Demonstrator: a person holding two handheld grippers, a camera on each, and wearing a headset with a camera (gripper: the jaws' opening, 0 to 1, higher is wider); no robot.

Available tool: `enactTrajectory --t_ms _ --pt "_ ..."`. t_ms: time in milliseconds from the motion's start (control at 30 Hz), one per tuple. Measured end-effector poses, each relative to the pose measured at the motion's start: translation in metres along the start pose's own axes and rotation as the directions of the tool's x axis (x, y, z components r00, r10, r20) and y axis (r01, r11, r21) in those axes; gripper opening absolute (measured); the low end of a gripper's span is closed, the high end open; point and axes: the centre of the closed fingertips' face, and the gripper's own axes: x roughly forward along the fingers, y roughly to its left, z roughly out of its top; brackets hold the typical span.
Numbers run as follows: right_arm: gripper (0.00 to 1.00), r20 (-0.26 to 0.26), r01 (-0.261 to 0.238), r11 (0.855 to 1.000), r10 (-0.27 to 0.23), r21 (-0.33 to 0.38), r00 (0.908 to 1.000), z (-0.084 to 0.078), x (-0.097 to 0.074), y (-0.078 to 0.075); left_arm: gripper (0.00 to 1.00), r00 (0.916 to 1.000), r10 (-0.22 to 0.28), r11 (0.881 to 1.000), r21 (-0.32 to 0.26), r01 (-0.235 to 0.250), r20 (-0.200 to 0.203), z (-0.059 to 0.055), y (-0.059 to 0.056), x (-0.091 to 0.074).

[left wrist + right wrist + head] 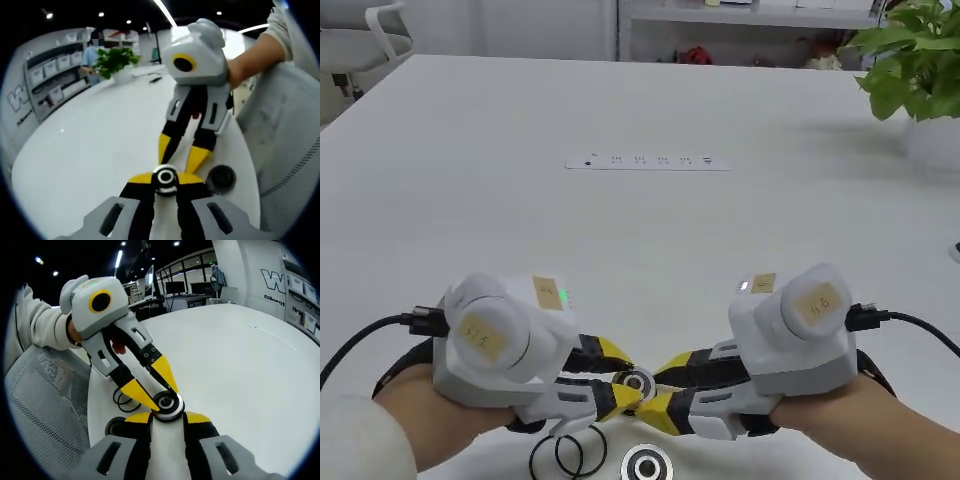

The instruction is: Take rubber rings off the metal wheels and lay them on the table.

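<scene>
Step in hand: working a rubber ring off the metal wheel (165, 178) held up between both grippers, judging by the task.
Where the wheel is: bottom centre of the head view, just above the surface (640, 240) and close to the person.
Left gripper (613, 380): comes in from the lower left; its fingers (141, 178) are closed on the wheel from either side.
Right gripper (668, 388): comes in from the lower right; its fingers (197, 417) flank the wheel's near edge. I cannot tell whether they pinch it or only touch it.
Rubber ring: a dark band on the wheel may be it; too small to be sure.
Loose rings (565, 455): thin black loops lying flat at the bottom edge, left of centre.
Second wheel (647, 465): on the surface just below the grippers, beside the loops.
Doing it well: keep the left grip steady as the anchor. Hook one right fingertip under the band's edge rather than squeezing the metal, then roll the band off sideways, not straight out.
Risk: the wheel may twist or slip from the grip if both pull at once.
Laying down: set the freed ring beside the loops, apart from the second wheel.
Background: power strip (647, 162) mid-frame, plant (910, 55) upper right, both well apart.
</scene>
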Motion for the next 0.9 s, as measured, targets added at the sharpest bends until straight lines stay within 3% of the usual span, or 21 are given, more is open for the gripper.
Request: enactTrajectory --t_ms 33,500,667,800,900 --pt "0.21 -0.001 0.0 1.0 -0.001 -0.002 1.0 -0.0002 -0.0002 -0.0004 0.14 0.9999 0.001 1.0 -0.004 -0.001 0.015 0.0022 -0.0001 -0.0002" --pt "0.07 -0.042 0.006 0.999 -0.008 -0.045 0.9991 -0.0069 -0.0028 -0.0017 0.14 0.9995 0.015 1.0 -0.016 -0.014 0.026 0.0026 0.0 -0.001" --pt "0.0 -0.042 0.031 0.997 -0.034 -0.064 0.9985 -0.0053 -0.0042 -0.0059 0.13 0.9996 0.01 1.0 -0.006 -0.009 0.028 0.0031 -0.0016 -0.001" --pt "0.0 -0.049 0.037 0.998 -0.039 -0.046 0.998 -0.0055 -0.0041 -0.0064 0.13 0.9996 0.013 1.0 0.0 -0.013 0.026 0.0029 -0.0016 -0.0009" --pt "0.0 -0.04 0.047 0.998 -0.046 0.031 0.9981 -0.0033 -0.0059 -0.0095 0.13 0.9996 0.013 1.0 0.005 -0.013 0.023 0.0024 -0.0019 -0.0016"
